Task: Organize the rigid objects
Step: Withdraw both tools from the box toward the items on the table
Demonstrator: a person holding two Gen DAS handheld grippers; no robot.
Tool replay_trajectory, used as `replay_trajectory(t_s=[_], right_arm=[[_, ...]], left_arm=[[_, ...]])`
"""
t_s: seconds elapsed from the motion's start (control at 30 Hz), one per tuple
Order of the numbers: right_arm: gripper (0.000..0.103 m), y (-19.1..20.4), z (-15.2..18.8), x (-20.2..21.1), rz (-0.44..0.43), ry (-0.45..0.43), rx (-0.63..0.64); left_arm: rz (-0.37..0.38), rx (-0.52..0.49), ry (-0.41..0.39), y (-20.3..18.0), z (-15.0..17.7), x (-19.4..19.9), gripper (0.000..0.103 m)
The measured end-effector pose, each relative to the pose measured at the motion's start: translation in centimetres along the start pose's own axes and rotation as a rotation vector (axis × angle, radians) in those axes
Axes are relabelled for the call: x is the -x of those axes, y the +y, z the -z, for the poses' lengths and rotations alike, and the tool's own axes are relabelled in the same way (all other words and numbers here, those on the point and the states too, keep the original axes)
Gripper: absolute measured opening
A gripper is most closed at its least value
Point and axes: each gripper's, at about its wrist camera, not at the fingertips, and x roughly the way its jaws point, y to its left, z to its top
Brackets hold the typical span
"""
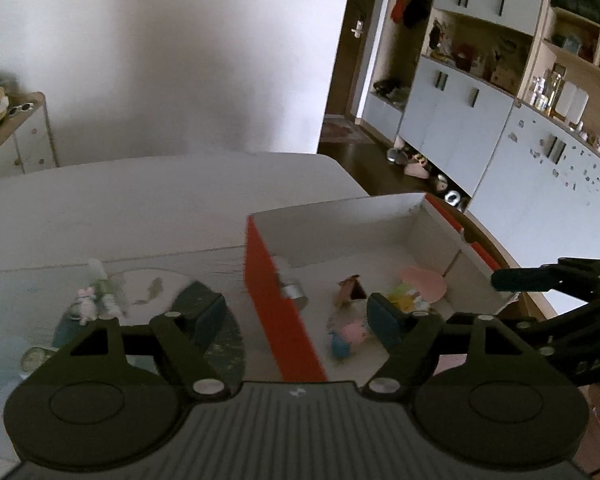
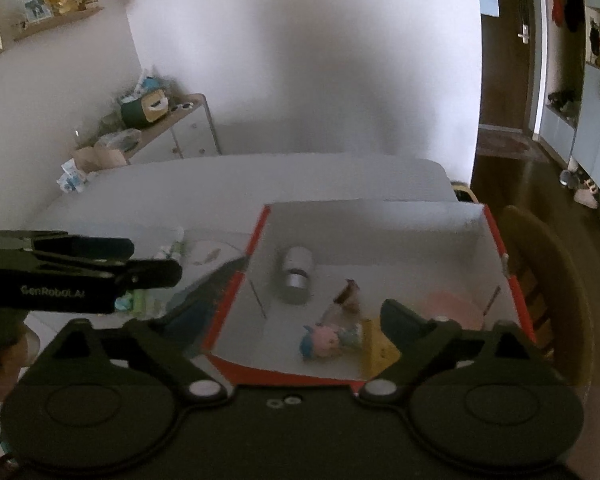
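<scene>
Now both my left gripper and right gripper hover with jaws wide, empty, above the box.

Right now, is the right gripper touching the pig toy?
Apart. In the right wrist view the right gripper stands open over the box, its fingers clear of the pig toy lying inside.

My left gripper is matt black plastic, its base ribbed, with dull blue pads. At my one o'clock the box looks like cardboard, orange outside and matt white inside. In it, the small cylinder has a metallic sheen at its end. The table reads smooth and pale; the cabinet doors at two o'clock look matt.
</scene>
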Motion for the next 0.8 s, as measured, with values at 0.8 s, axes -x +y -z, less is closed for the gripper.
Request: replay_trajectory(t_s=[0.8], right_arm=[[0.102,11.7,-1.2,-5.5,-0.071,-0.015,0.01]], left_arm=[[-0.027,0.055,-0.007,16.7,3.7,3.4,0.1]])
